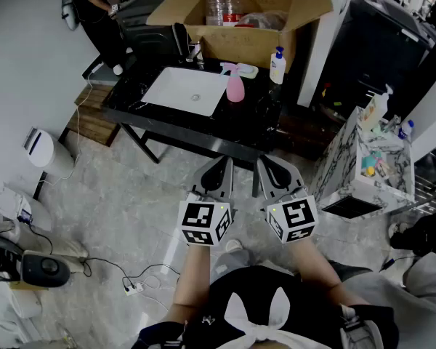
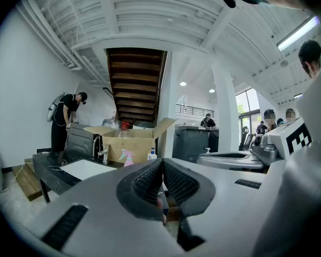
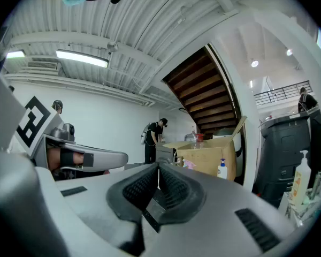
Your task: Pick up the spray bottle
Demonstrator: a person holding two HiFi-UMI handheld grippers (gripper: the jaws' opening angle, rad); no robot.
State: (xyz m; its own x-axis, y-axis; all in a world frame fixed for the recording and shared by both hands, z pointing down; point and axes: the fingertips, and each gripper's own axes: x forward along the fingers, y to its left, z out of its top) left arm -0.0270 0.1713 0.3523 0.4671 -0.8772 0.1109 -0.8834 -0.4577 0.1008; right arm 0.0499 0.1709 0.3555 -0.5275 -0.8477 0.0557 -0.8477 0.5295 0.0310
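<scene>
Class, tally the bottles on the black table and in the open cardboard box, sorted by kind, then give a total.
pink spray bottle: 1
white pump bottle: 1
large clear water bottle: 1
Total: 3

A black table (image 1: pixel 258 118) stands on pale marbled floor (image 1: pixel 123 195), with a wooden staircase (image 2: pixel 135 84) under a white ribbed ceiling (image 2: pixel 150 15).
</scene>
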